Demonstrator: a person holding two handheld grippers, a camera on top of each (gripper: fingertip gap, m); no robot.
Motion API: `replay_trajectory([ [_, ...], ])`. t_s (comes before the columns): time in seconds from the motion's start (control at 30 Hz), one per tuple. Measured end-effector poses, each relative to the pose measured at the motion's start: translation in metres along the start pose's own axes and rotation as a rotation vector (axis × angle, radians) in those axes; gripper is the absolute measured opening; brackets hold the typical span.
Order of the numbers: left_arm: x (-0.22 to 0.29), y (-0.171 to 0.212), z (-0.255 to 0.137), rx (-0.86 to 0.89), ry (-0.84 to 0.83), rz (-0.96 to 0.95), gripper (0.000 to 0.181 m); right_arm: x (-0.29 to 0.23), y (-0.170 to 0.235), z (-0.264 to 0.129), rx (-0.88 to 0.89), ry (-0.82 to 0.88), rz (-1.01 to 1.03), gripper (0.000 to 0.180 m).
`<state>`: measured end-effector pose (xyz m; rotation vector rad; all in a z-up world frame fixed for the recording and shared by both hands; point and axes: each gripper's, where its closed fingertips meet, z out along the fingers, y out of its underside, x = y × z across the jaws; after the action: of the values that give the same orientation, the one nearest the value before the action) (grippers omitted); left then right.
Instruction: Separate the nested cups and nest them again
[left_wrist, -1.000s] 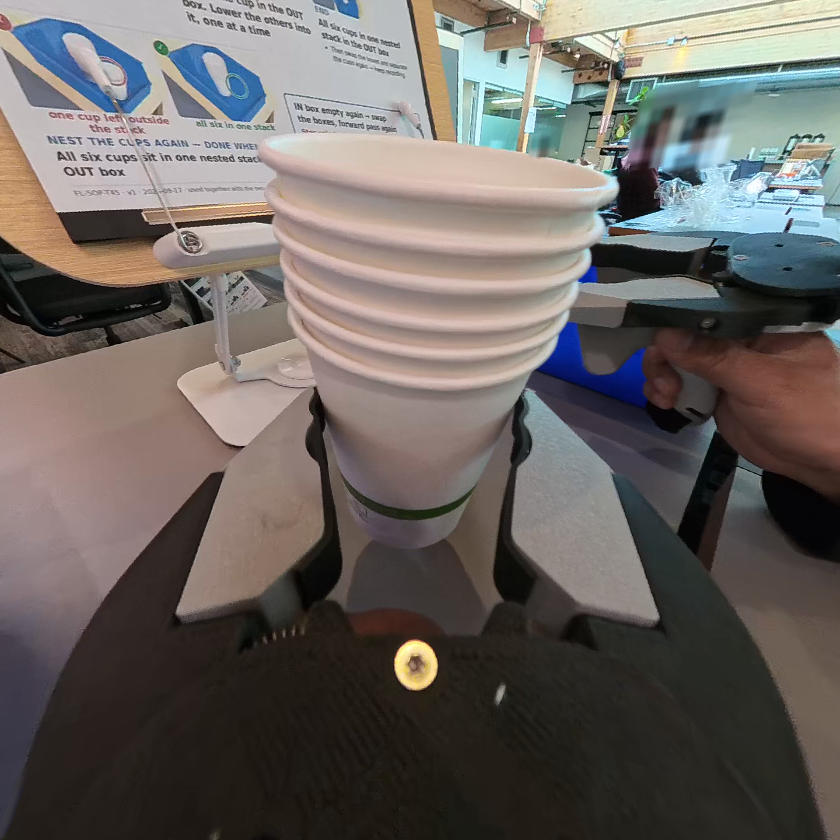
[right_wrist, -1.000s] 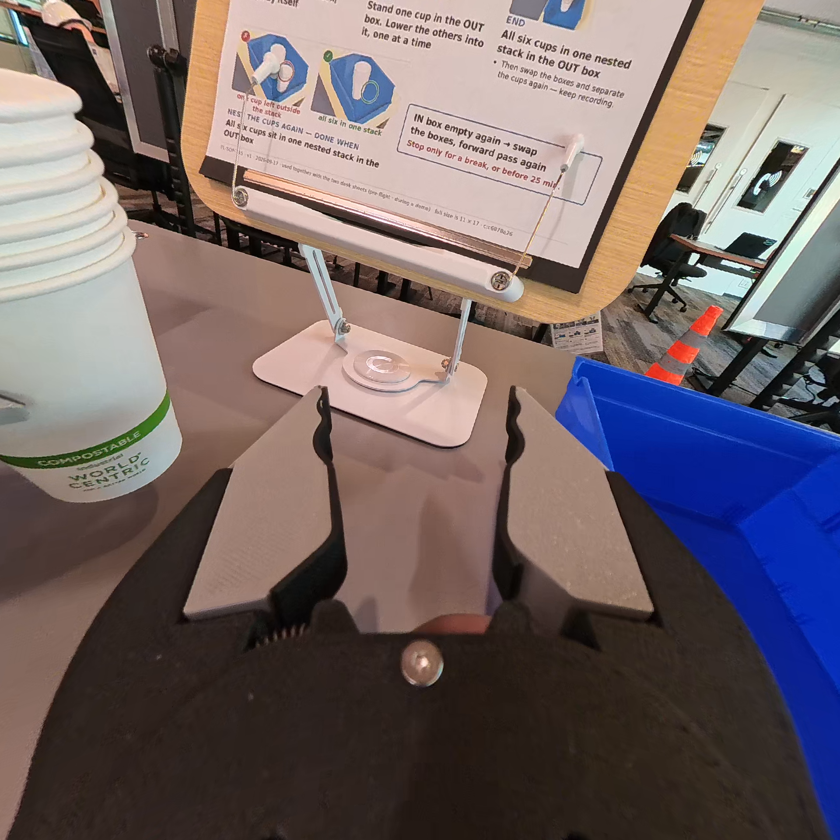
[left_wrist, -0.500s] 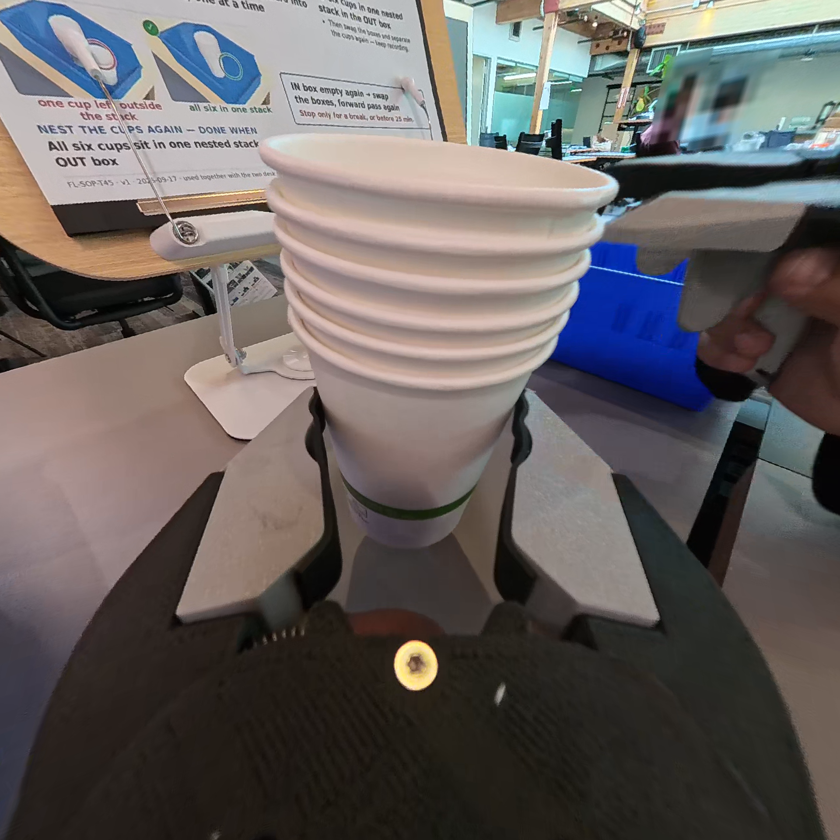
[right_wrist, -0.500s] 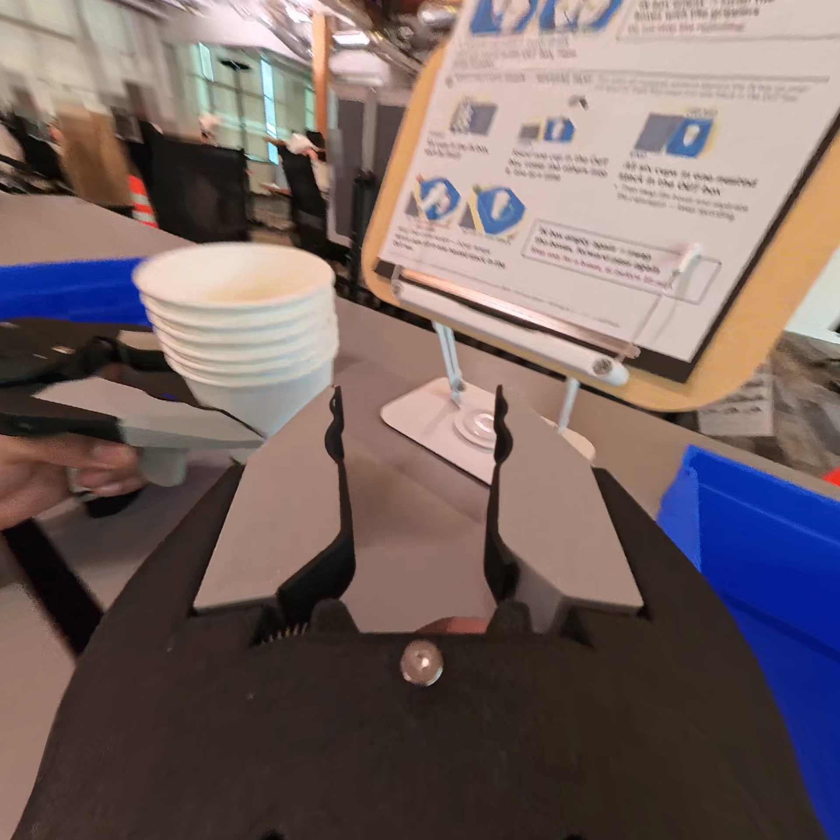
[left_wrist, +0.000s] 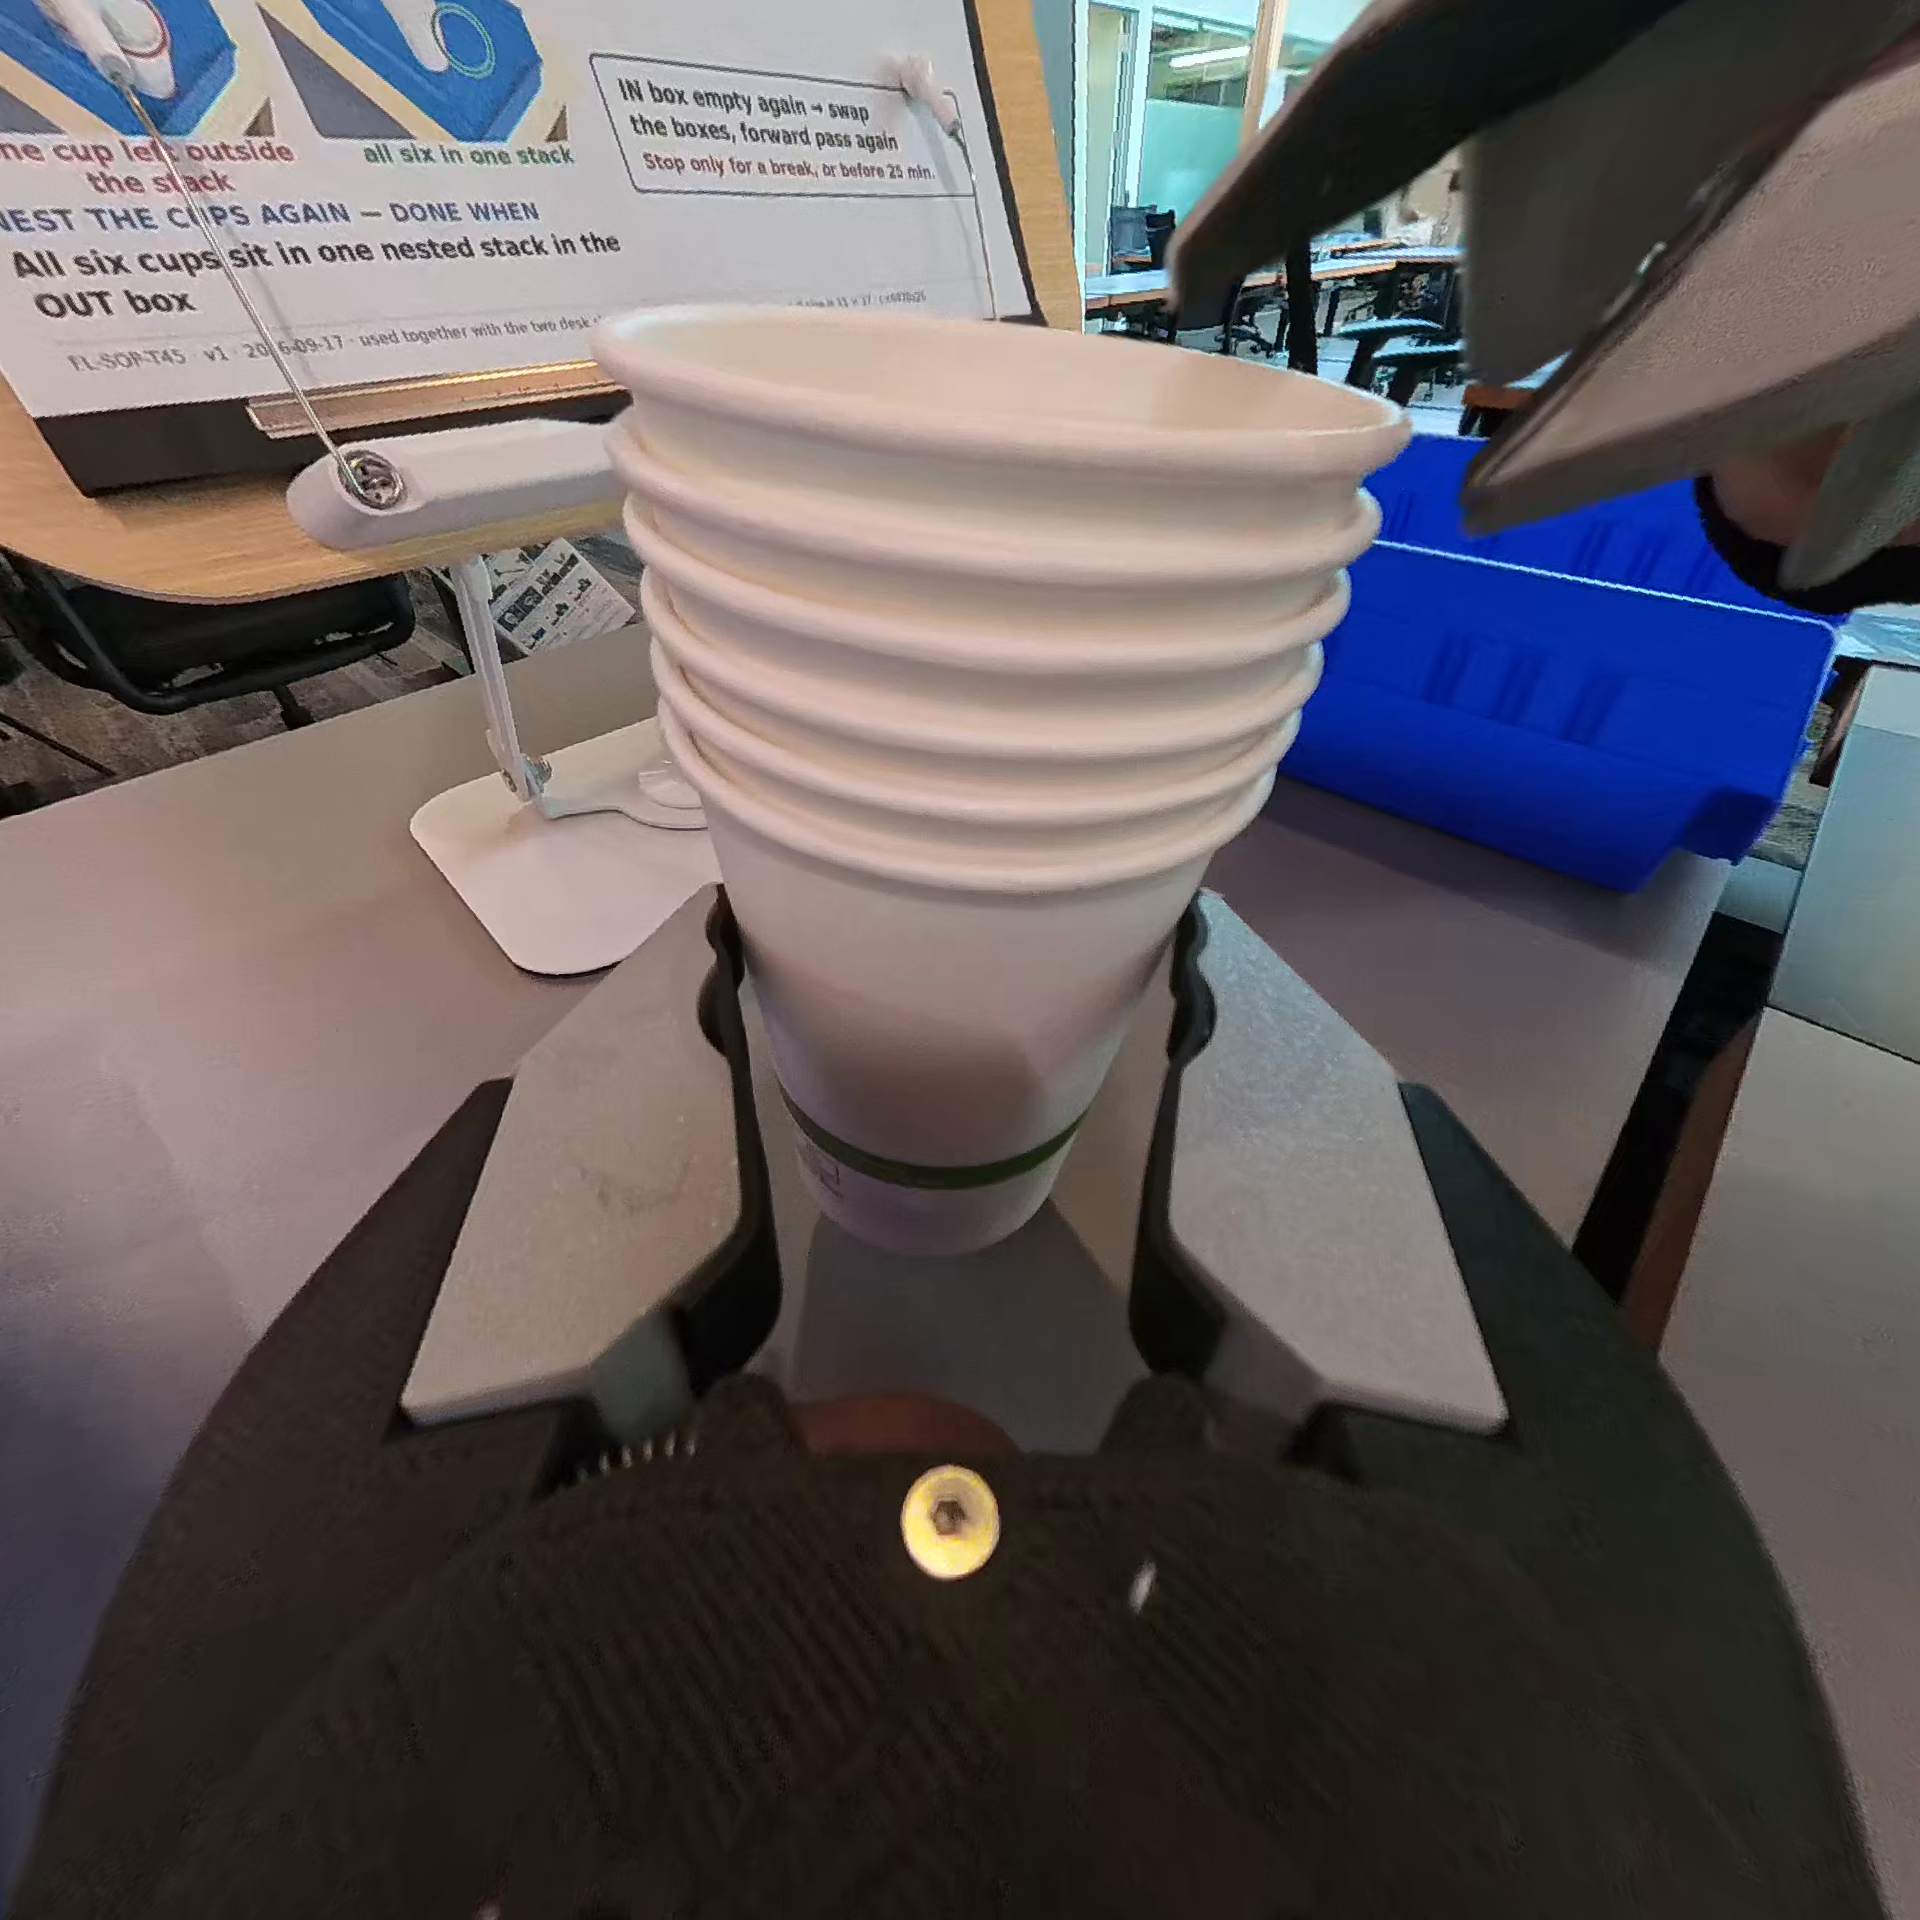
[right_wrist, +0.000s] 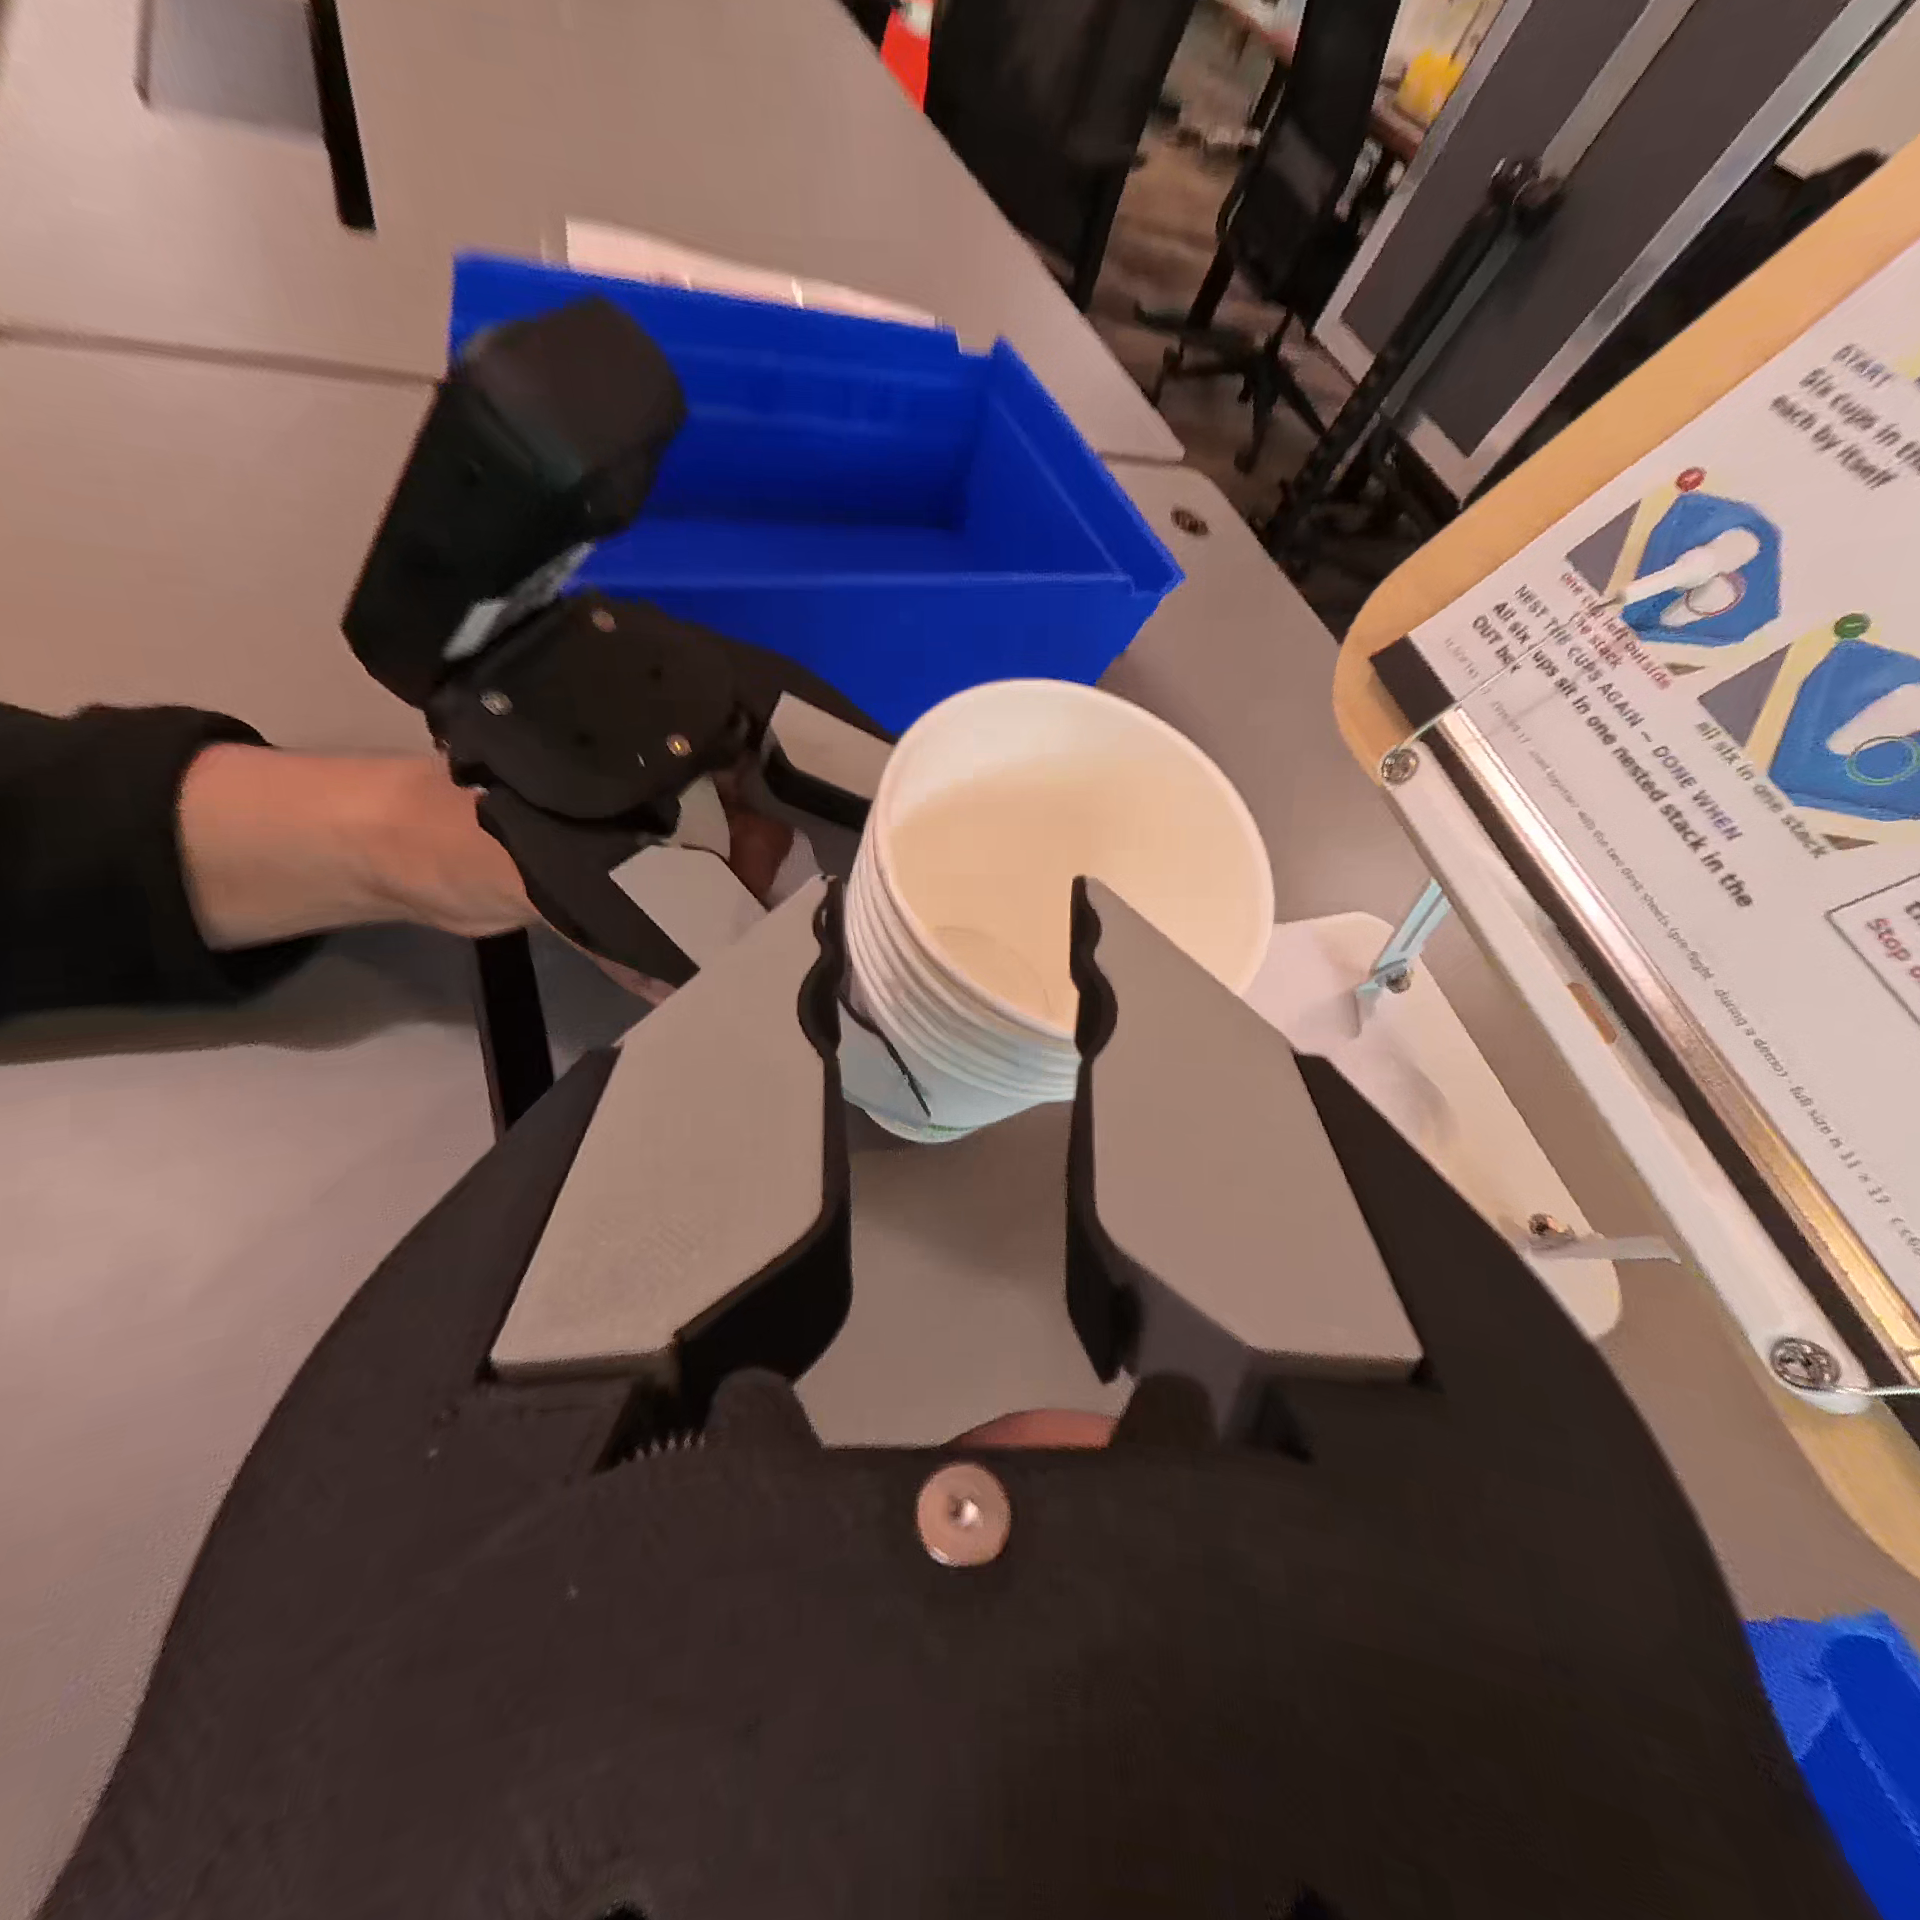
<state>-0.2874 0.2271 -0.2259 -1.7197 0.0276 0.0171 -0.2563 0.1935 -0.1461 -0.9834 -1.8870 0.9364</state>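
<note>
Left gripper (left_wrist: 951, 1060) fingers pinch the cup stack (left_wrist: 977, 665) base above the surface (left_wrist: 208, 997). Right gripper (right_wrist: 951, 977), beside the stack a second ago, now hovers over its rim, fingers spread: separation appears imminent.

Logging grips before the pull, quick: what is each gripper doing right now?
Left gripper: shut on the cup stack, low on the bottom cup.
Right gripper: open, above the stack's rim, holding nothing.
</note>
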Motion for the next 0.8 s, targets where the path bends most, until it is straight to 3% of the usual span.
replay_trajectory([
  [0.07,0.000,-0.002,-0.001,0.006,0.000,-0.001,0.082,-0.001,0.006,0.007,-0.045,0.006,-0.017,0.039],
  [0.23,-0.002,0.001,0.000,-0.001,0.004,-0.021,0.082,-0.007,0.005,0.010,-0.041,-0.012,-0.043,0.010],
  [0.8,0.009,0.005,0.003,-0.019,0.046,0.015,0.081,-0.008,-0.004,0.002,-0.021,-0.055,0.045,0.000],
])
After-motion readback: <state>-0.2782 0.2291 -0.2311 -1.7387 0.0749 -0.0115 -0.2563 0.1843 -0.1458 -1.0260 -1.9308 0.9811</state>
